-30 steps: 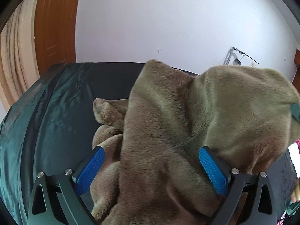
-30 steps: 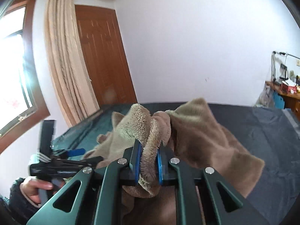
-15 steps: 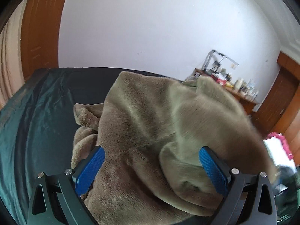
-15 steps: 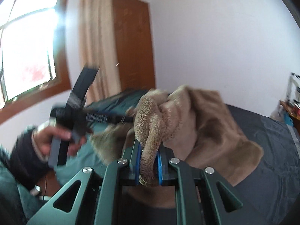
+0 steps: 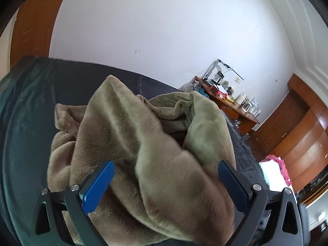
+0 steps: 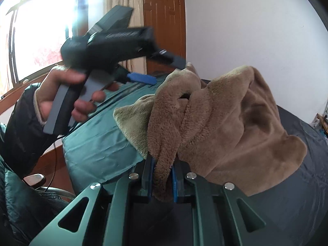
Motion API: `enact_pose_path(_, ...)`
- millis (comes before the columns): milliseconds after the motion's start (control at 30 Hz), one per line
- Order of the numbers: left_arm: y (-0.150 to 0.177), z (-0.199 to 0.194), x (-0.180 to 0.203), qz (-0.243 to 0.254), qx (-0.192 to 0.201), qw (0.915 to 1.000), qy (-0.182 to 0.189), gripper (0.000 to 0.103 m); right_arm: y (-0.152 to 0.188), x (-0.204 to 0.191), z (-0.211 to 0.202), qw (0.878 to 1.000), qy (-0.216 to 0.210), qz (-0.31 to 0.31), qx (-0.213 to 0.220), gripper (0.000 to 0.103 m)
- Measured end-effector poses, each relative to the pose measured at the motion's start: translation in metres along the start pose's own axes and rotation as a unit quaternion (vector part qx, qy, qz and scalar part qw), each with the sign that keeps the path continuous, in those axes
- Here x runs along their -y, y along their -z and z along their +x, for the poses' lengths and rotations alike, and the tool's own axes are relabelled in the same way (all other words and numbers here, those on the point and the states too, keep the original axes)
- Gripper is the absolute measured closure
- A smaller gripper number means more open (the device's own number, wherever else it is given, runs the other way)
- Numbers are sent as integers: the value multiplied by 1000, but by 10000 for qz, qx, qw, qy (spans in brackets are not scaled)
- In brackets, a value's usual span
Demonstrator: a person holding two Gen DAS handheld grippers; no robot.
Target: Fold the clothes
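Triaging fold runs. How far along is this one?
Done: no finished fold shows; the fleece garment lies bunched on the dark bed cover. In hand: the right gripper is shut on a thick fleece edge, and the left gripper stands open over the pile, gripping nothing. Left: spreading it flat and every fold, likely.

Plush brown fleece garment (image 5: 127, 143), glossy teal bedcover (image 6: 96, 143), wooden door (image 6: 164, 24)
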State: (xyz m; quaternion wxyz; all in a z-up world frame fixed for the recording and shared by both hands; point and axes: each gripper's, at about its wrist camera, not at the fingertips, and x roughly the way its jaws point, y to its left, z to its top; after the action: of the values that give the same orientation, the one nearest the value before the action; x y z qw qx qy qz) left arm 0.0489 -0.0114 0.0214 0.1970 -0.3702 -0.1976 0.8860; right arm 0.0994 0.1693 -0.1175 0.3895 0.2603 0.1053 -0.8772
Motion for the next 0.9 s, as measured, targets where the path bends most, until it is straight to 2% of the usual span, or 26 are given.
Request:
enact_pose_path(167,-8,15,-13,-463,-95,9983,328,1,8,-8,1,9999,-40,-123,-104,88)
enact_pose_path(233,-7,19,-21,-621,-153,9974,346,2,10,-8,1,9998,-57,-116,-129,86)
enact_pose_path(267,-7,21,-23,-663,-151,9970,357,8,11,-8,1,9998,-63,-111,-142,86)
enact_pose_path(333,-6,27,-29,-785,-169,9960,389,29,13,-7,0,9998,-73,-93,-165,85)
enact_pose_path(400,-7,33,-34,-938,-203,9945,428,67,14,-6,0,9998,-79,-77,-185,85)
enact_pose_path(467,-5,37,-38,-1038,-218,9935,412,72,15,-5,0,9997,-84,-63,-206,84)
enact_pose_path(500,-4,38,-40,-1044,-204,9936,386,79,15,-5,0,9997,-85,-61,-215,84)
enact_pose_path(567,-2,37,-39,-967,-159,9947,308,83,16,-5,0,9997,-58,-83,-229,83)
enact_pose_path(600,-1,36,-38,-907,-126,9955,253,84,16,-4,0,9997,-37,-92,-230,80)
enact_pose_path(667,3,33,-35,-782,-74,9968,164,85,14,-1,-3,9998,-17,-41,-211,65)
enact_pose_path(733,7,31,-31,-672,-31,9977,100,85,10,6,-7,9998,50,58,-157,39)
enact_pose_path(900,15,33,-33,-570,-10,9983,121,85,-14,43,-26,9963,244,772,276,25)
